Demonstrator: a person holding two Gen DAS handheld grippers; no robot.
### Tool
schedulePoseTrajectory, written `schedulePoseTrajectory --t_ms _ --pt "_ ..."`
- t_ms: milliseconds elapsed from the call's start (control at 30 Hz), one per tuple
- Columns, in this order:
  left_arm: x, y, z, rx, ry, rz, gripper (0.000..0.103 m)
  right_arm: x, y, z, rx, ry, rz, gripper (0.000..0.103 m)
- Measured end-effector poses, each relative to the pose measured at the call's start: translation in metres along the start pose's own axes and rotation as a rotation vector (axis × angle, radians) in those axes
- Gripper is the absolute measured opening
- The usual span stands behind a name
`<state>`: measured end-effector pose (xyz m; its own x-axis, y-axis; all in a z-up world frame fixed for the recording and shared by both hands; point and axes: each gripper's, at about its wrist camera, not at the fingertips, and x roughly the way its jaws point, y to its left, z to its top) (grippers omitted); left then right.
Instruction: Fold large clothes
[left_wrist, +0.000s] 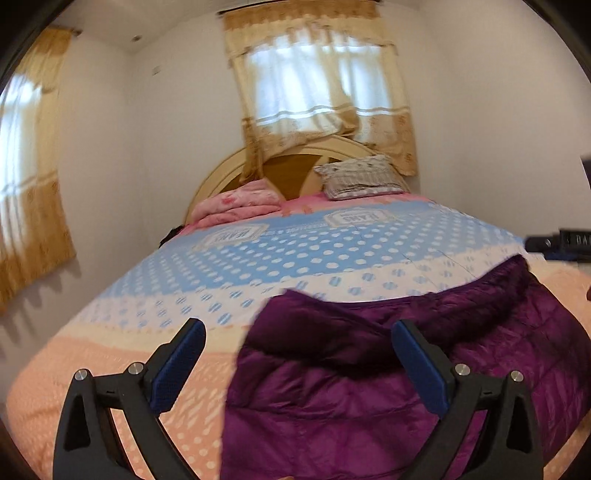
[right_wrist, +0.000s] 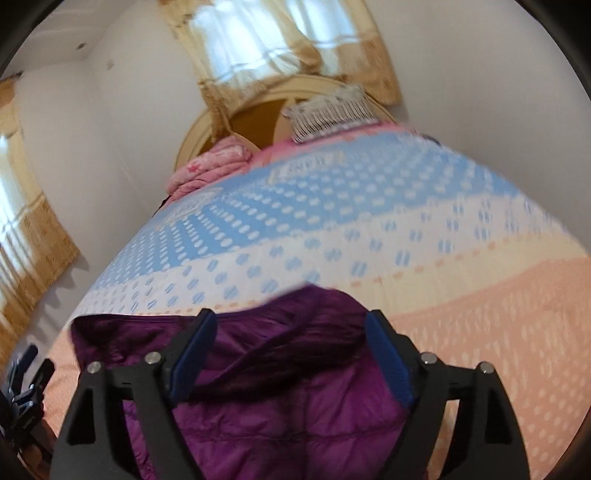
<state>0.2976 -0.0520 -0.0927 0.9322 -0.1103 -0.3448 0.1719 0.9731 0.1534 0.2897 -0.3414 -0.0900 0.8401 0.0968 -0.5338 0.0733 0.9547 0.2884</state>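
A wide bed (left_wrist: 332, 254) with a blue, white and peach dotted cover filled both views. A quilted purple puffer jacket (left_wrist: 332, 406) lay folded at its near edge, at six o'clock. The left claw (left_wrist: 297, 363) and right claw (right_wrist: 291, 354) hung over it, jaws apart, gripping nothing.

right tool (right_wrist: 291, 354): jaws apart | purple jacket (right_wrist: 280, 424): beneath, on bed (right_wrist: 480, 314)
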Motion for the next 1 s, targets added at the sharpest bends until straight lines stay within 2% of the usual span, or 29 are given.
schedulePoseTrajectory --t_ms 67,100,167,200,233,267,333,367,500,700,1000 --pt "0.008 -0.017 0.002 0.05 0.008 -0.017 0.101 -0.001 0.02 -0.005 -0.044 0.016 0.011 0.085" --pt "0.017 -0.027 0.003 0.089 0.023 -0.012 0.101 0.005 0.033 -0.01 -0.082 0.052 0.016 0.085" --pt "0.037 -0.04 0.004 0.155 0.052 0.024 0.101 0.024 0.057 -0.023 -0.175 0.137 0.02 0.074" --pt "0.054 -0.044 0.005 0.176 0.071 0.053 0.101 0.035 0.067 -0.03 -0.216 0.177 0.011 0.06" --pt "0.065 -0.046 0.006 0.182 0.093 0.063 0.101 0.047 0.072 -0.036 -0.245 0.211 0.001 0.052" --pt "0.08 -0.046 0.007 0.176 0.123 0.079 0.101 0.056 0.074 -0.039 -0.253 0.23 -0.014 0.05" --pt "0.108 -0.042 0.004 0.162 0.182 0.094 0.101 0.072 0.071 -0.043 -0.269 0.222 -0.087 0.049" --pt "0.121 -0.039 0.001 0.144 0.219 0.121 0.101 0.078 0.066 -0.043 -0.258 0.22 -0.106 0.049" --pt "0.154 -0.029 -0.022 0.061 0.335 0.111 0.101 0.1 0.039 -0.049 -0.173 0.25 -0.149 0.049" --pt "0.16 -0.038 -0.031 0.066 0.334 0.099 0.101 0.107 0.029 -0.062 -0.146 0.237 -0.15 0.05" --pt "0.172 -0.036 -0.038 0.044 0.394 0.088 0.102 0.114 0.036 -0.068 -0.154 0.24 -0.165 0.052"
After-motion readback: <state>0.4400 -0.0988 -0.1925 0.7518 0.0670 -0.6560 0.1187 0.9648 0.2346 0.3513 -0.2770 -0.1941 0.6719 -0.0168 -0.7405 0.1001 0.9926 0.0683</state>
